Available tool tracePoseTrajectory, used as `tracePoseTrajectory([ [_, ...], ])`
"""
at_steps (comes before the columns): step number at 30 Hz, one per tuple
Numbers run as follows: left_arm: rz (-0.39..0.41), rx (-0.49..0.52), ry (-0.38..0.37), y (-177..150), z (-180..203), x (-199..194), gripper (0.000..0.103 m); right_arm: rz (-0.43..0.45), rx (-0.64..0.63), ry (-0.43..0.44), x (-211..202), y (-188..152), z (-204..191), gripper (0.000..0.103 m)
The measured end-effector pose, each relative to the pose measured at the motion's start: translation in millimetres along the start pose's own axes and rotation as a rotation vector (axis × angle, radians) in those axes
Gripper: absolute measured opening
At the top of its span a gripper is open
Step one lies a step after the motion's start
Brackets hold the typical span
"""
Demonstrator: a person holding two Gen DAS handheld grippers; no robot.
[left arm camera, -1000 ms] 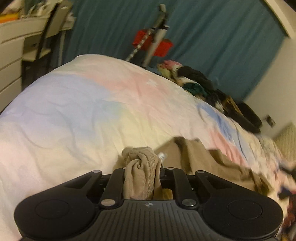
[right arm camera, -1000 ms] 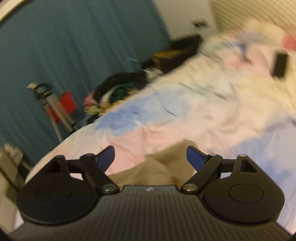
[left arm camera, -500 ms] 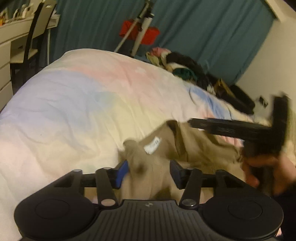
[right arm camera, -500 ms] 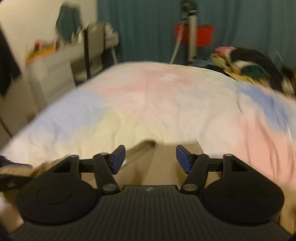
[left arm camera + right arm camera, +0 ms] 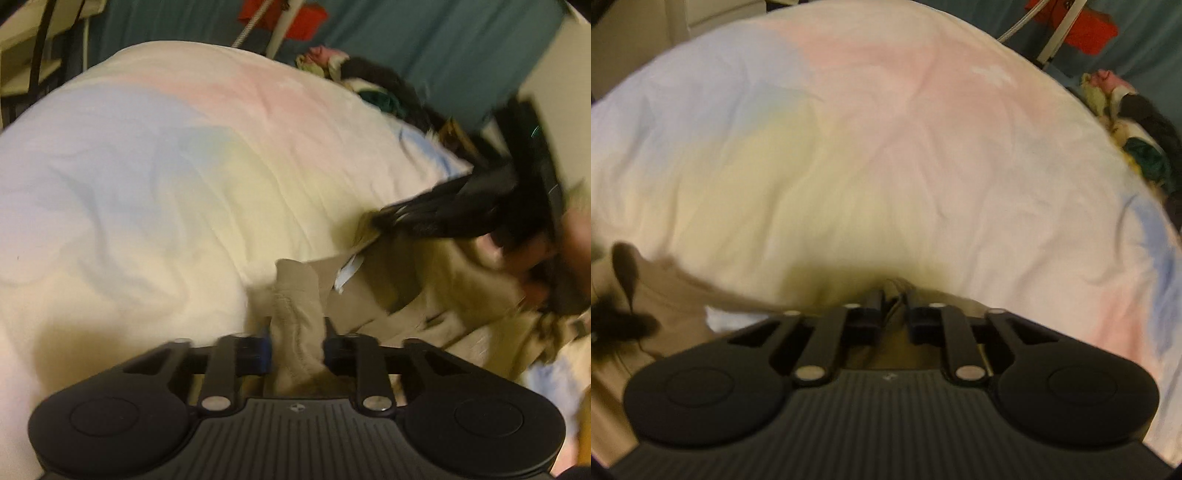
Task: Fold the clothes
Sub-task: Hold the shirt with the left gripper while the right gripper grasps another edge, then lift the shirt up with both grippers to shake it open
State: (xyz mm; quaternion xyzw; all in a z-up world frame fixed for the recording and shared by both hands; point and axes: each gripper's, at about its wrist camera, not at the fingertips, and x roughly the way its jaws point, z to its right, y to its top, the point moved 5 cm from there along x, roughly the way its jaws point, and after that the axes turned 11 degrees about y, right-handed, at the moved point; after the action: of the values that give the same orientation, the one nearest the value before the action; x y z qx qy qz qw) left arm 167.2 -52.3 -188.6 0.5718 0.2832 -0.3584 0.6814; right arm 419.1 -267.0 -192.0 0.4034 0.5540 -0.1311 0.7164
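The left gripper (image 5: 297, 345) pinches a bunched edge of the tan garment (image 5: 391, 291), which lies rumpled on the pastel bedspread (image 5: 166, 166). The right gripper (image 5: 894, 308) appears nearly closed on another edge, probably to spread it flat for folding.

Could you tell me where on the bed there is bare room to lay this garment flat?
The pastel duvet is bare ahead of both grippers, from the tan garment up to the far rounded edge. It is crowded at the right, where a clothes pile lies against the teal curtain.
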Motion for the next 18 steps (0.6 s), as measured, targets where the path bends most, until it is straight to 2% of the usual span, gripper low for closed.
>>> tracePoseTrajectory([
  [2,0.026,0.01,0.017,1.2,1.8,-1.0,0.009,-0.011,-0.006,-0.021,-7.4,-7.3,-1.6,0.009],
  [5,0.102,-0.014,0.007,7.9,0.6,-14.1,0.006,0.054,0.034,-0.066,-25.0,-12.0,2.5,0.008],
  [8,0.191,-0.044,-0.012,14.3,1.3,-40.0,0.004,0.189,0.094,-0.111,-65.8,-14.9,-3.0,0.007],
  [12,0.388,-0.048,-0.035,21.6,12.7,-102.9,0.004,0.42,0.116,-0.183,-151.7,-17.8,-24.6,0.007],
  [14,0.476,-0.098,-0.059,38.4,21.5,-137.6,0.004,0.559,0.109,-0.235,-208.5,-17.3,-36.4,0.007],
  [18,0.671,-0.113,-0.083,89.9,52.2,-219.6,0.003,0.804,0.125,-0.319,-321.9,-16.5,-50.1,0.007],
])
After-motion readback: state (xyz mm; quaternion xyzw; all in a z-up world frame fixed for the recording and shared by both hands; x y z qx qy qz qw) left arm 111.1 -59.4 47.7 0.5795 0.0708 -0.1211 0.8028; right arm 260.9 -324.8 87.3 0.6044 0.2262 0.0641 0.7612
